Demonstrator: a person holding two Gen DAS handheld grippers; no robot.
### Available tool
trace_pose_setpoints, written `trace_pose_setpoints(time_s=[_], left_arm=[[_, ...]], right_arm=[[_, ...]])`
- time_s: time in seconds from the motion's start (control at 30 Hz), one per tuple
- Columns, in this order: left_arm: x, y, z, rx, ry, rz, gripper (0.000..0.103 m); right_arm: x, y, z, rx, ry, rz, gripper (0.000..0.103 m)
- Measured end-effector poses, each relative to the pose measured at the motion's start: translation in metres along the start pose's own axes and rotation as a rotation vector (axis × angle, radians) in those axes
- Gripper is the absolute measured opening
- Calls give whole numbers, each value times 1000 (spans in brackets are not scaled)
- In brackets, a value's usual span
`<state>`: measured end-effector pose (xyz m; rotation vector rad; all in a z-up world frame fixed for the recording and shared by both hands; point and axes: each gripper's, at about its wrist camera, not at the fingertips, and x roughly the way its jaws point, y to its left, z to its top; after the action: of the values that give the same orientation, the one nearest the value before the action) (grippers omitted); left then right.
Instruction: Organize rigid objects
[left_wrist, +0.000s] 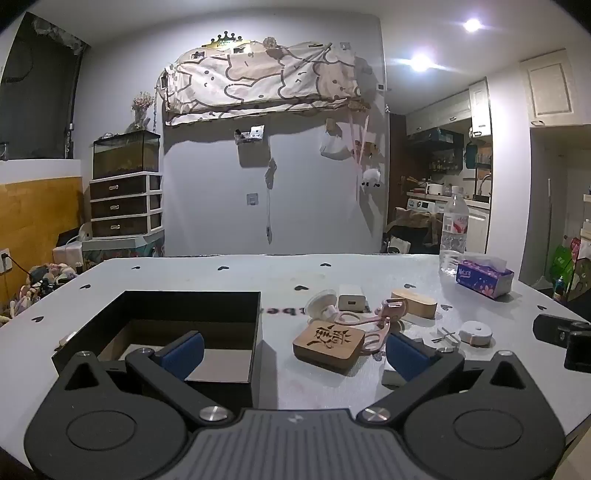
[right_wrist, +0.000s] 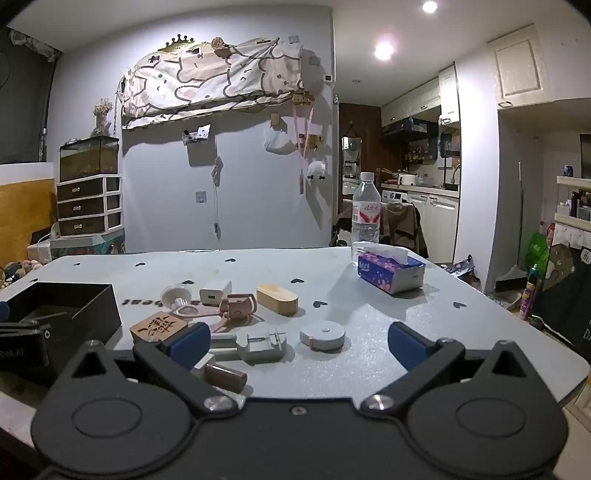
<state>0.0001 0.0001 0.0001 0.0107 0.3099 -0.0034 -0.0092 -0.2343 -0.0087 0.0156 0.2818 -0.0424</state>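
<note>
Grey heart-dotted table (right_wrist: 369, 317); black box (left_wrist: 192, 306); kitchen (right_wrist: 424, 184) behind

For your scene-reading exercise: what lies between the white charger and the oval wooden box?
The pink holder sits between the white charger and oval wooden box, clearest in the right wrist view.

In the right wrist view, the black box (right_wrist: 66, 310) is cut off at the frame's left edge; the brown cylinder (right_wrist: 225, 376) at lower centre is partly hidden behind the right hand-held gripper (right_wrist: 299, 343).

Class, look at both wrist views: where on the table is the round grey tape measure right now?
The round grey tape measure lies on the table's right part, just right of the small grey metal vise, between the right gripper's open fingers in its view.
</note>
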Motion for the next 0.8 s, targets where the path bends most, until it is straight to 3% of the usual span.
trace_pose_setpoints(time_s=[0.8], left_arm=[[-2, 0, 0, 3, -1, -1, 103]], right_arm=[[5, -1, -5, -1, 20, -1, 103]])
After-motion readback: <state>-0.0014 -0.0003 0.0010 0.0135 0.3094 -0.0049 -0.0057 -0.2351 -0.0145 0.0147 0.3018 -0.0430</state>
